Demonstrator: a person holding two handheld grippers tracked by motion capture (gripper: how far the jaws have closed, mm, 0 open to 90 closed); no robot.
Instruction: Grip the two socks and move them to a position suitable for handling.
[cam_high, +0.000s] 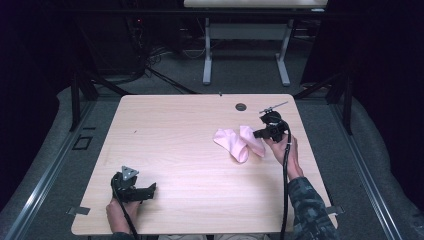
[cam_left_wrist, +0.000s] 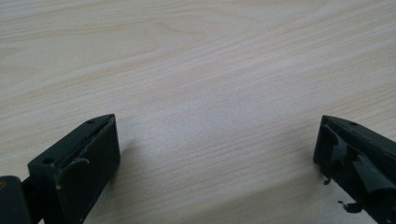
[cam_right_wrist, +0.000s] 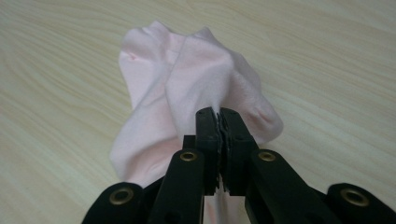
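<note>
The pink sock (cam_high: 239, 142) is seen on the right half of the wooden table (cam_high: 190, 150), its near end pinched and pulled up by the right gripper (cam_right_wrist: 219, 116), jaws clamped together on the fabric. The left gripper (cam_high: 150, 190) is rested near the front left edge, jaws spread wide over bare wood.

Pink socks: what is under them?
The pink socks lie on the bare wooden table, one overlapping the other; the right claw pinches a fold of the upper one. Whatever lies beneath the fabric is covered.
</note>
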